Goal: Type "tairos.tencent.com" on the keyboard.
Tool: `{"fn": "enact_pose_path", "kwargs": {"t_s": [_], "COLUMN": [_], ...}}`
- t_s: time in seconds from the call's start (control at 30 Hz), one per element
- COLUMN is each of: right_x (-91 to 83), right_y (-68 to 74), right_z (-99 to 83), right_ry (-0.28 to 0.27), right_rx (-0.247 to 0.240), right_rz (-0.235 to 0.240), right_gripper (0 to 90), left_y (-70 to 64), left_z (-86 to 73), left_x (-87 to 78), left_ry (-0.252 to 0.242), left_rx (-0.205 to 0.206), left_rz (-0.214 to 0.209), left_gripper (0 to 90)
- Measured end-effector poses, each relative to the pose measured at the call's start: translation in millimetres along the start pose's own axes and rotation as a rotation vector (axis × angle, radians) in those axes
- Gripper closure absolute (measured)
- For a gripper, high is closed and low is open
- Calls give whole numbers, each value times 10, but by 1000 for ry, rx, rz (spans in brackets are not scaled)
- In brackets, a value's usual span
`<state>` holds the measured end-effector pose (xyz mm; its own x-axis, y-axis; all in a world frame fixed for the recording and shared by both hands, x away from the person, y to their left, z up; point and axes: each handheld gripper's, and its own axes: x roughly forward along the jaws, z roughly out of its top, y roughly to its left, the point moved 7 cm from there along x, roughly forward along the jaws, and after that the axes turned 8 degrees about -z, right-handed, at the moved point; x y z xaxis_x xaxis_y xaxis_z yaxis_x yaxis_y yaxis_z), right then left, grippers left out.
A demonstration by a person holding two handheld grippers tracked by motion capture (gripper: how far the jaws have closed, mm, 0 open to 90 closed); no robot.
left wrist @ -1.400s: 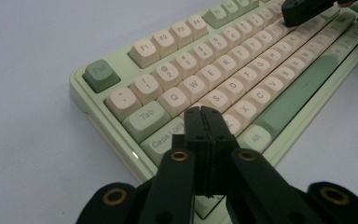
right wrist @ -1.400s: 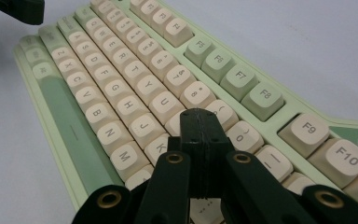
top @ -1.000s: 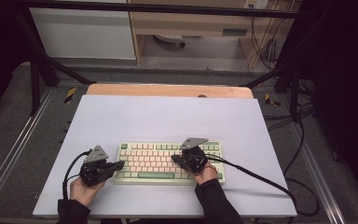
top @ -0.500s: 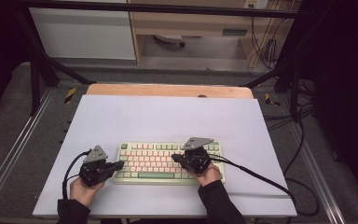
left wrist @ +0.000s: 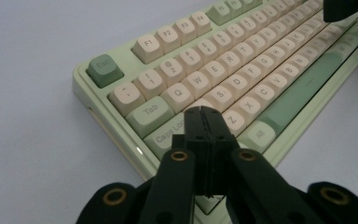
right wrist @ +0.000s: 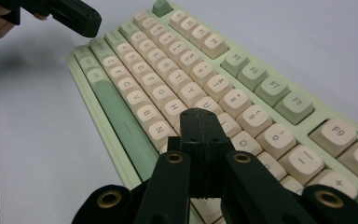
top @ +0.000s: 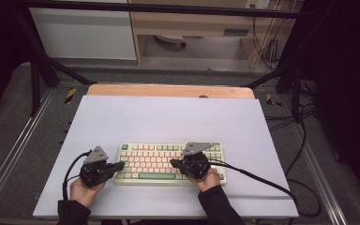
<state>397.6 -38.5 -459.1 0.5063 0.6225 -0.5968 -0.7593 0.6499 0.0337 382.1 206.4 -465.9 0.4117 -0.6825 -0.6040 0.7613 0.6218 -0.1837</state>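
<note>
On keyboard (left wrist: pixel 242 70), Esc, Tab — tools closed

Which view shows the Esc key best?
The left gripper view: the green Esc key sits close at the keyboard's corner, its label readable. The high view shows it as a tiny green square; the right gripper view shows it far off, label unreadable.

Left gripper (top: pixel 120 166) held low in left hand (top: pixel 85 191), jaws pressed together, pointing right; right gripper (top: pixel 173 162) held in right hand (top: pixel 209 179), jaws pressed together, pointing left; forearms in dark sleeves entering from bottom edge
</note>
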Motion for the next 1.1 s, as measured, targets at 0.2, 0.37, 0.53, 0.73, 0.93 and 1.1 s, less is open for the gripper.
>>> {"fn": "enact_pose_path", "kwargs": {"t_s": [0.2, 0.37, 0.53, 0.73, 0.93, 1.1], "right_x": [36, 69, 104, 123, 136, 154], "right_y": [50, 82, 106, 126, 129, 132], "right_z": [-30, -44, -45, -39, -70, -103], "right_ry": [3, 8, 13, 13, 32, 46], "right_rx": [3, 0, -8, -9, -19, -27], "right_rz": [16, 27, 29, 34, 29, 24], "right_gripper": [900, 900, 900, 900, 900, 900], "left_y": [-2, 2, 2, 3, 4, 2], "left_z": [-1, -2, -5, -6, -7, -8], "left_x": [-8, -15, -16, -18, -18, -21], "left_ry": [-2, -3, -2, -3, -3, -4], "left_rx": [1, 1, 2, 1, 1, 1], "left_rz": [1, 2, 0, 0, 0, 1], "left_gripper": [900, 900, 900, 900, 900, 900]}}
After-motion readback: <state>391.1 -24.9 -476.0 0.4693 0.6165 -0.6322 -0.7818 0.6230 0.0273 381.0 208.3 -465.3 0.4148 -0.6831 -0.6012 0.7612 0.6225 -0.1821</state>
